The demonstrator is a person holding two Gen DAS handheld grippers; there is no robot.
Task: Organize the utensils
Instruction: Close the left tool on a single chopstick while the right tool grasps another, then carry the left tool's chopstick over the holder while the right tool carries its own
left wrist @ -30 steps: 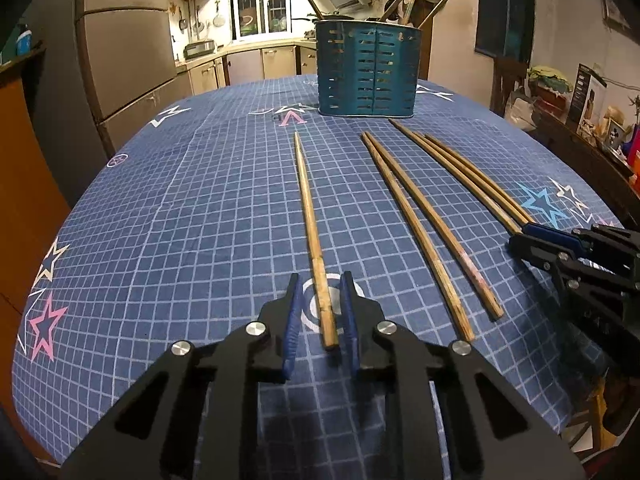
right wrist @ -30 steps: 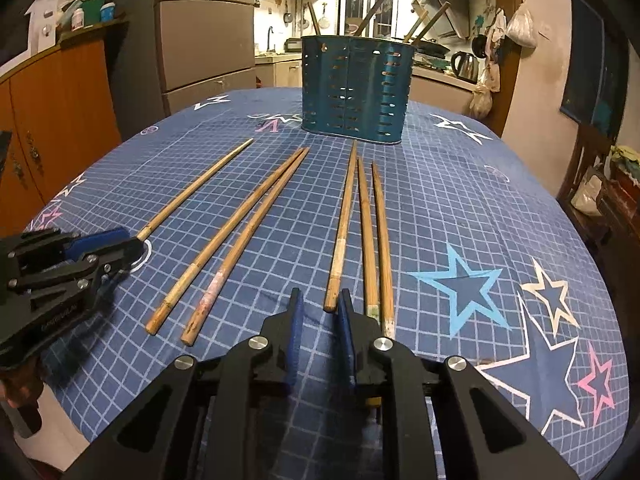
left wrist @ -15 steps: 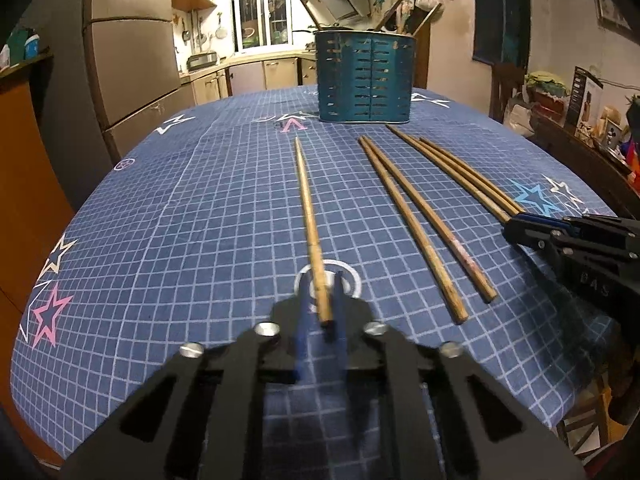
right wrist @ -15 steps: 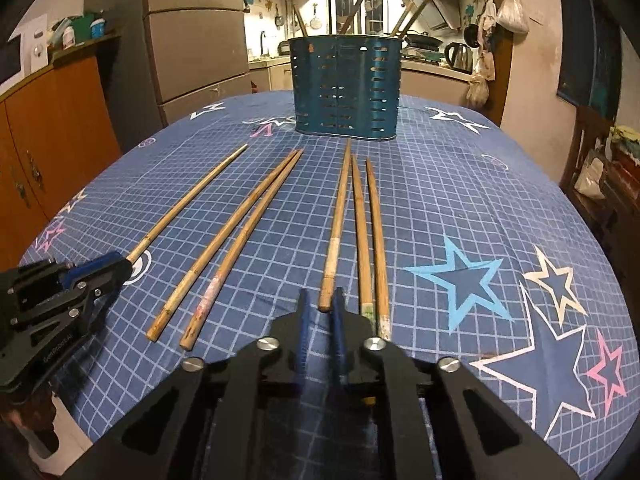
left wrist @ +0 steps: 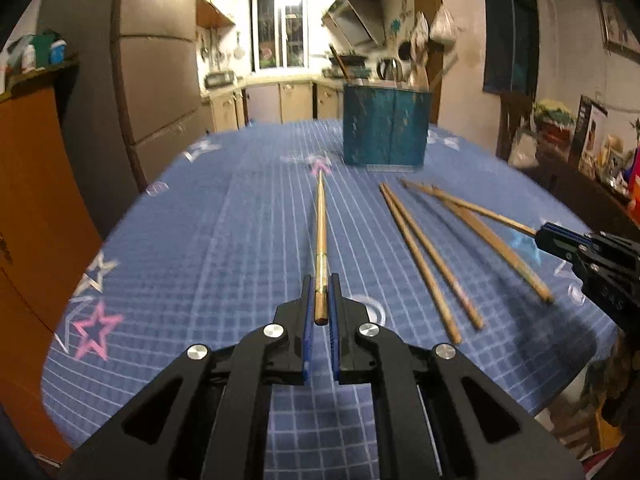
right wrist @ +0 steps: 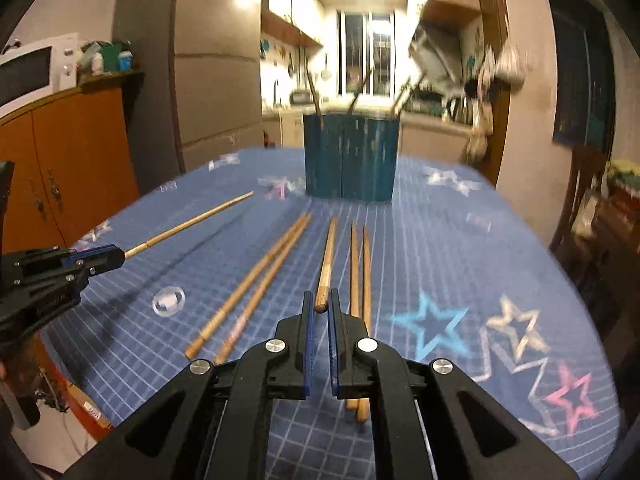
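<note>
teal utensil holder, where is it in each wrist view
Left wrist: the teal utensil holder stands right of centre, at the far end of the table.
Right wrist: it stands near centre, upper middle, beyond the chopstick tips.
Shared landmark: the lit kitchen window behind it.

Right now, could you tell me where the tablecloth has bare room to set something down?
Free: the left stretch of the tablecloth beside the left gripper's chopstick, and right of the chopsticks around the blue star. Crowded: the middle, up to the holder.

Open tablecloth (left wrist: 248,248) leads to the blue holder (left wrist: 385,130); loose chopsticks (left wrist: 436,256) clutter the right side.
</note>
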